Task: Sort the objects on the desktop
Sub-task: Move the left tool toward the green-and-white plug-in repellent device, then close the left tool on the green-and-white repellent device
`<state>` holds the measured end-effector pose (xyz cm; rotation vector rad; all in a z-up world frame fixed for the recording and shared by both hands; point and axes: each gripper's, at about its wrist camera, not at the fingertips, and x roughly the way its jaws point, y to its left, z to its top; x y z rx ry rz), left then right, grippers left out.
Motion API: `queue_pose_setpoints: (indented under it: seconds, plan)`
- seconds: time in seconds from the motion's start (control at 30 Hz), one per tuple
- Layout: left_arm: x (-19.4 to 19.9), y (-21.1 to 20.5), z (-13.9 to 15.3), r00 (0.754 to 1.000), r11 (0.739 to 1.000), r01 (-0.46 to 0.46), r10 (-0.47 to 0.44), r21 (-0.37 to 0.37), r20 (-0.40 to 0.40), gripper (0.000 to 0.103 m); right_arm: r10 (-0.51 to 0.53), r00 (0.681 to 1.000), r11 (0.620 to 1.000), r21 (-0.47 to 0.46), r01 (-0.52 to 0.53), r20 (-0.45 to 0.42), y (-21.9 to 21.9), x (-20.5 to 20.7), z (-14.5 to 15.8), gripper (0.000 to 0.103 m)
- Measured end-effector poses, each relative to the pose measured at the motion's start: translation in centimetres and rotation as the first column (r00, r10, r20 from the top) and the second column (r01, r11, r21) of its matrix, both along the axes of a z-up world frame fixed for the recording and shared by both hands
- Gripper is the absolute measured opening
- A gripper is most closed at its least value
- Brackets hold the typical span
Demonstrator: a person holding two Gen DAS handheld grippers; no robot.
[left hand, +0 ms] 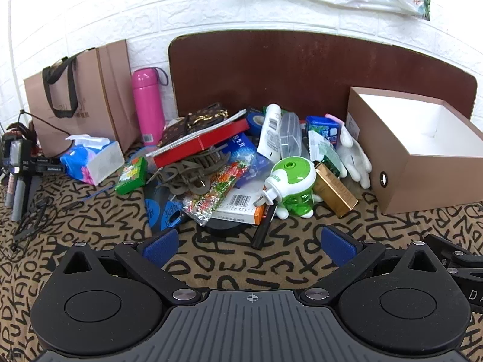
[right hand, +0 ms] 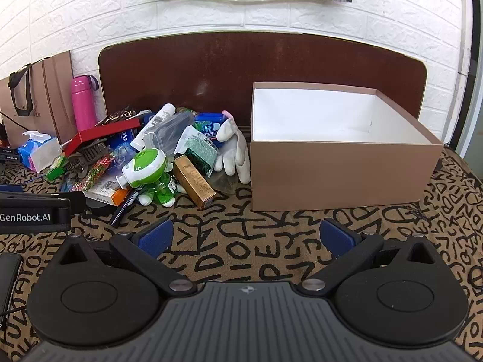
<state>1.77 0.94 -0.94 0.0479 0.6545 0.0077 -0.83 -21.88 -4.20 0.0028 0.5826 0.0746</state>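
A pile of small objects lies on the letter-patterned cloth: a green and white plug-in device (left hand: 291, 181) (right hand: 149, 167), a gold box (left hand: 333, 190) (right hand: 194, 181), a white glove (left hand: 354, 157) (right hand: 234, 150), a red box (left hand: 200, 143) (right hand: 101, 137), a white tube (left hand: 270, 129). An open, empty tan box (left hand: 416, 150) (right hand: 341, 157) stands to the right of the pile. My left gripper (left hand: 249, 244) is open and empty in front of the pile. My right gripper (right hand: 247, 236) is open and empty in front of the tan box.
A pink bottle (left hand: 148, 105) (right hand: 82, 102), a paper bag (left hand: 81, 96) (right hand: 36, 96) and a tissue pack (left hand: 92, 158) (right hand: 37, 152) stand at the back left. A brown board (left hand: 302, 69) (right hand: 256, 66) leans on the white brick wall. A phone (right hand: 7, 283) lies at left.
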Motion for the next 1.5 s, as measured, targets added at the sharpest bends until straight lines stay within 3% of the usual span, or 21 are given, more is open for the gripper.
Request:
queue_pose_setpoints:
  seconds: [0.53, 0.77, 0.93, 1.03, 1.17, 1.33, 1.5]
  plan:
    - [2.0, 0.4, -1.8, 0.999, 1.000, 0.002, -0.002, 0.000, -0.049, 0.103, 0.009, 0.999, 1.000, 0.017, -0.008, -0.043, 0.6, 1.8, -1.2, 0.103]
    - [2.4, 3.0, -4.0, 0.996, 0.995, 0.069, -0.073, -0.074, -0.047, 0.103, 0.144, 0.990, 0.989, -0.031, -0.143, 0.002, 2.7, 2.2, -2.4, 0.103]
    - [3.8, 4.7, -4.9, 0.994, 0.988, 0.074, -0.083, -0.135, -0.069, 0.103, 0.224, 0.975, 0.974, 0.037, -0.224, -0.004, 3.9, 3.8, -3.3, 0.103]
    - [4.8, 5.5, -5.0, 0.992, 0.975, 0.089, -0.105, -0.205, -0.067, 0.100, 0.263, 0.965, 0.964, 0.026, -0.263, 0.018, 4.8, 4.8, -3.7, 0.102]
    - [6.7, 5.1, -4.4, 0.984, 0.950, 0.153, -0.171, -0.271, -0.041, 0.096, 0.317, 0.947, 0.948, -0.019, -0.317, 0.050, 5.9, 6.5, -4.3, 0.093]
    - [9.3, 3.3, -4.2, 0.967, 0.937, 0.238, -0.253, -0.256, -0.028, 0.086, 0.385, 0.921, 0.923, -0.041, -0.383, 0.059, 7.0, 8.8, -5.3, 0.077]
    - [11.7, 2.5, -4.6, 0.960, 0.931, 0.251, -0.274, -0.266, -0.052, 0.076, 0.435, 0.898, 0.900, -0.052, -0.432, 0.068, 7.8, 10.6, -5.9, 0.064]
